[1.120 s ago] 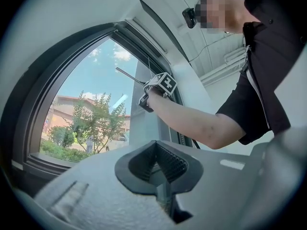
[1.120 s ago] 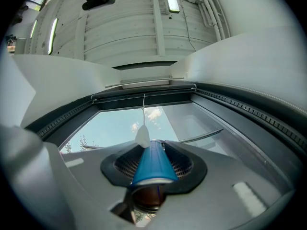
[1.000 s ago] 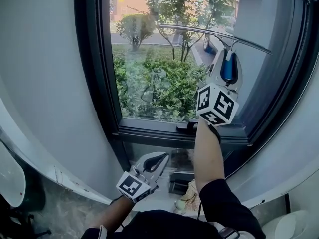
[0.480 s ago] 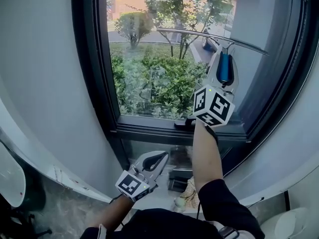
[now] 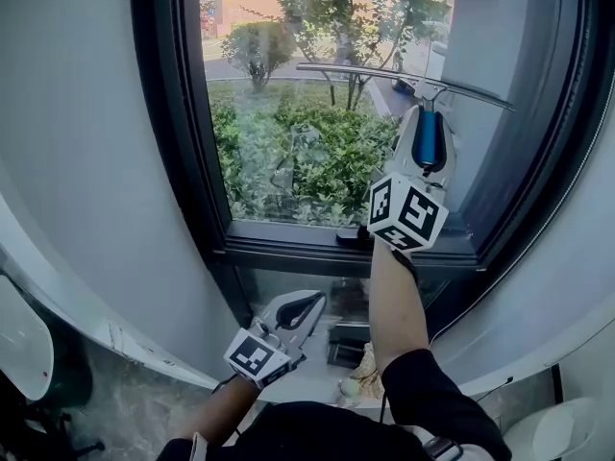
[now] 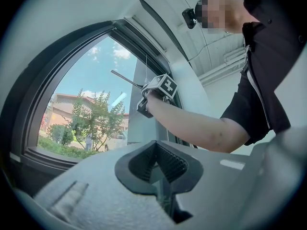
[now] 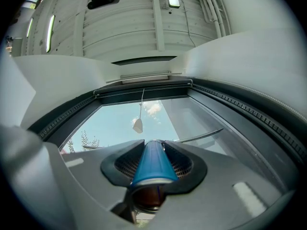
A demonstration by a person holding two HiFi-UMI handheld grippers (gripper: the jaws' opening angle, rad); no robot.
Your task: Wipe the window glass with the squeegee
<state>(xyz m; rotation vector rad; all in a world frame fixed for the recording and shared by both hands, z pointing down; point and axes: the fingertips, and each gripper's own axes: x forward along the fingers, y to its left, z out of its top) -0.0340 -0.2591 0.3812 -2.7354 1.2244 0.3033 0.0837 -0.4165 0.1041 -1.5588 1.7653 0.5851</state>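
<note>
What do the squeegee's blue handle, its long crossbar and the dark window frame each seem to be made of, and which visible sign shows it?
The squeegee handle looks like plastic or rubber: smooth satin blue, evenly coloured. The crossbar is likely metal: thin, straight, silvery sheen. The window frame seems coated metal, possibly plastic: dark matte grey, crisp straight edges.

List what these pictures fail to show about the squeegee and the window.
- Head view: whether the squeegee blade touches the window glass; seen at a slant, so any gap is unreadable.
- Right gripper view: the blade's middle, behind the right gripper.
- Head view: the window's top, cut off by the picture's edge.
- Head view: items below the sill, partly behind the forearm, too small to name.
</note>
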